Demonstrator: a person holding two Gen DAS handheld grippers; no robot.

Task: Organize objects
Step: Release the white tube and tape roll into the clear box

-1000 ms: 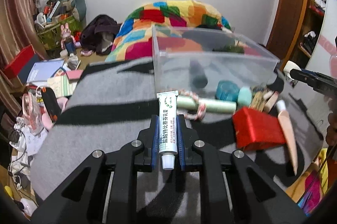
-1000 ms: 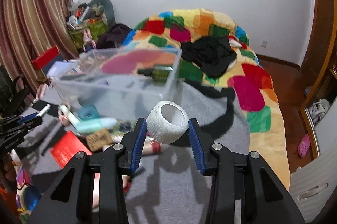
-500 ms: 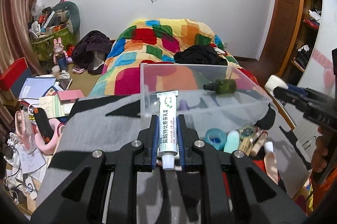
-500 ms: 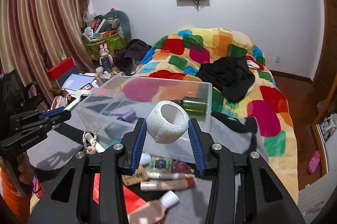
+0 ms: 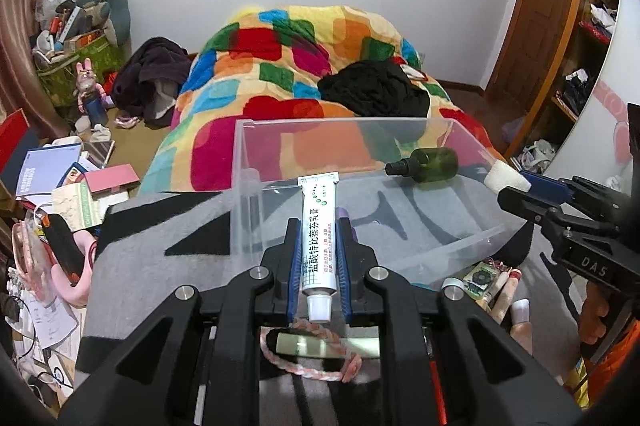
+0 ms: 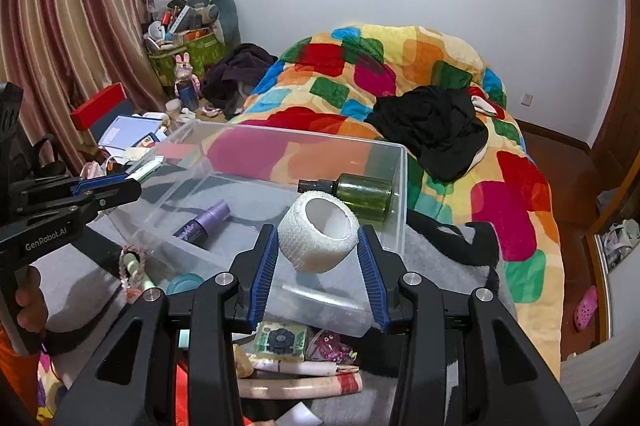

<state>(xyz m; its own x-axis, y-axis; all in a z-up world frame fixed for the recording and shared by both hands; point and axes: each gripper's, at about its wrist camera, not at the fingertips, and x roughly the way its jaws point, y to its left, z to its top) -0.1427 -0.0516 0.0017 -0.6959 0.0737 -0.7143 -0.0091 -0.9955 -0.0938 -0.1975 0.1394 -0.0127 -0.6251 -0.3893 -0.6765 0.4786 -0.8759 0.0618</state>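
Note:
My left gripper (image 5: pixel 319 246) is shut on a white ointment tube (image 5: pixel 319 226), cap toward the camera, held over the near wall of the clear plastic bin (image 5: pixel 256 162). My right gripper (image 6: pixel 319 242) is shut on a white bandage roll (image 6: pixel 319 240), above the bin's (image 6: pixel 400 194) near right part. Inside the bin lie a green spray bottle (image 6: pixel 362 192) and a purple tube (image 6: pixel 204 222). In the left wrist view the right gripper (image 5: pixel 516 186) with the roll (image 5: pixel 506 178) reaches in from the right. The left gripper (image 6: pixel 134 182) shows at the left in the right wrist view.
The bin stands on a grey and black blanket (image 5: pixel 160 226). In front of it lie several small items: a pink braided band (image 5: pixel 308 370) around a pale tube, a teal jar (image 6: pixel 184 282), a patterned box (image 6: pixel 280 340). A colourful quilt (image 6: pixel 380 74) lies behind.
Both grippers have moved forward and somewhat up with their loads, from over the loose items to above the bin. Their grips have not changed.

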